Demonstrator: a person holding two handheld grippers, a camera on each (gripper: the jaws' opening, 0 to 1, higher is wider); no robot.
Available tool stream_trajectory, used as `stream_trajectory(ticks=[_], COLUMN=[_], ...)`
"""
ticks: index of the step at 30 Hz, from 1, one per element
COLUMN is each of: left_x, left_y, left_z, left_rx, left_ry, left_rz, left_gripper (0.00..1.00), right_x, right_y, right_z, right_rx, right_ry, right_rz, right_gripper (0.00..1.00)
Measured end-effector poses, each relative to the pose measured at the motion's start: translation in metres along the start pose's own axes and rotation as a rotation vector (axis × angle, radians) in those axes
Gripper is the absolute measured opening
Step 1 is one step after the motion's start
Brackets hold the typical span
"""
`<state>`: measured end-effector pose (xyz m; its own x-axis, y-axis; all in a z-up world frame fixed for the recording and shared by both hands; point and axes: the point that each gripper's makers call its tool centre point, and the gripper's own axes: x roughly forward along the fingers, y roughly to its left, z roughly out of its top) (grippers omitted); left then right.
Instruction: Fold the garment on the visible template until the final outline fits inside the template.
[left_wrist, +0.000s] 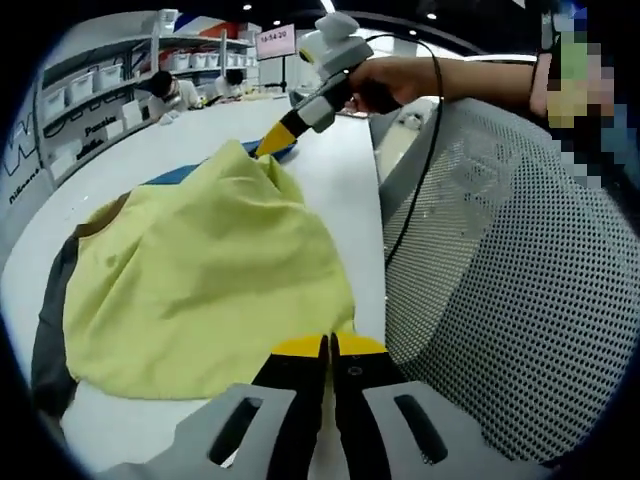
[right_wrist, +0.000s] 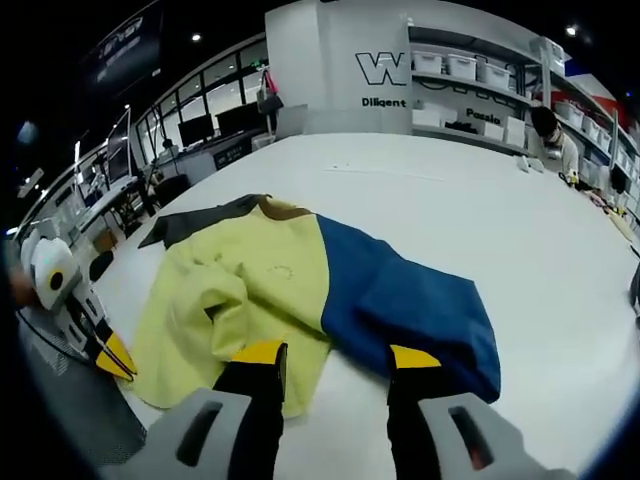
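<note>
Garment (right_wrist: 300, 290), yellow and blue, lies mid-frame on the white table (right_wrist: 480, 210). Left gripper (left_wrist: 328, 346) pinches its yellow hem, jaws together; right gripper (right_wrist: 335, 357) hangs over the blue edge, jaws apart.

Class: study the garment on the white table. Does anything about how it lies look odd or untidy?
Yes. The garment lies askew and rumpled on the table: its yellow panel is creased, the blue part is bunched to one side, and no neat folded outline shows.
</note>
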<state>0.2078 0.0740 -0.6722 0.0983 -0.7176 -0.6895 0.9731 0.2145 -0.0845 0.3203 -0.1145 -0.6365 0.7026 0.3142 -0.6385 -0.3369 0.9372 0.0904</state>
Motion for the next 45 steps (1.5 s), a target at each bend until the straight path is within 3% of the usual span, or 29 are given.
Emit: stream_trajectory(ticks=[2,4,6,8,10,13,17,20,23,26,29,32,35,40,45], left_x=[-0.004,-0.011,-0.022,-0.029,-0.037,-0.051,-0.067,-0.072,-0.085,-0.096,-0.104,-0.109,-0.117,-0.119,-0.122], left_y=[0.002,0.008,0.020,0.029,0.035,0.055,0.072,0.086,0.098,0.114,0.121,0.130,0.138,0.140,0.142], left_z=[0.008,0.024,0.036,0.041,0.042,0.051,0.058,0.046,0.052,0.045,0.047,0.031,0.028,0.022,0.024], left_rx=[-0.016,-0.084,-0.132,-0.159,-0.235,-0.268,-0.326,-0.361,-0.420,-0.441,-0.465,-0.509,-0.523,-0.531,-0.526], left_ry=[-0.039,-0.120,-0.178,-0.209,-0.228,-0.307,-0.386,-0.354,-0.442,-0.449,-0.486,-0.459,-0.493,-0.489,-0.497], left_rz=[0.006,0.026,0.081,0.113,0.130,0.211,0.271,0.339,0.377,0.456,0.491,0.545,0.561,0.579,0.592], left_gripper=[0.00,0.00,0.00,0.00,0.00,0.00,0.00,0.00,0.00,0.00,0.00,0.00,0.00,0.00,0.00], right_x=[-0.001,-0.002,-0.002,-0.003,-0.002,-0.002,-0.002,-0.003,-0.006,-0.010,-0.014,-0.023,-0.028,-0.029,-0.030], right_y=[0.000,-0.001,-0.001,0.000,0.001,0.009,0.007,0.010,0.013,0.016,0.022,0.031,0.044,0.060,0.093], right_z=[0.000,0.001,0.001,0.000,0.000,-0.002,0.003,0.004,0.002,-0.001,-0.003,0.004,0.010,0.009,0.000], right_rx=[0.001,0.003,0.005,0.002,-0.006,-0.024,-0.075,-0.056,-0.065,-0.067,-0.061,-0.088,-0.095,-0.109,-0.134], right_ry=[0.000,-0.005,-0.009,-0.006,-0.002,0.013,-0.002,-0.012,-0.006,-0.001,0.011,0.003,-0.008,-0.002,0.044], right_rz=[-0.001,-0.004,-0.004,-0.003,0.000,0.026,-0.001,0.010,0.011,0.021,0.029,0.021,0.049,0.079,0.204], right_gripper=[0.35,0.34,0.34,0.34,0.34,0.24,0.33,0.32,0.32,0.32,0.32,0.33,0.33,0.32,0.24])
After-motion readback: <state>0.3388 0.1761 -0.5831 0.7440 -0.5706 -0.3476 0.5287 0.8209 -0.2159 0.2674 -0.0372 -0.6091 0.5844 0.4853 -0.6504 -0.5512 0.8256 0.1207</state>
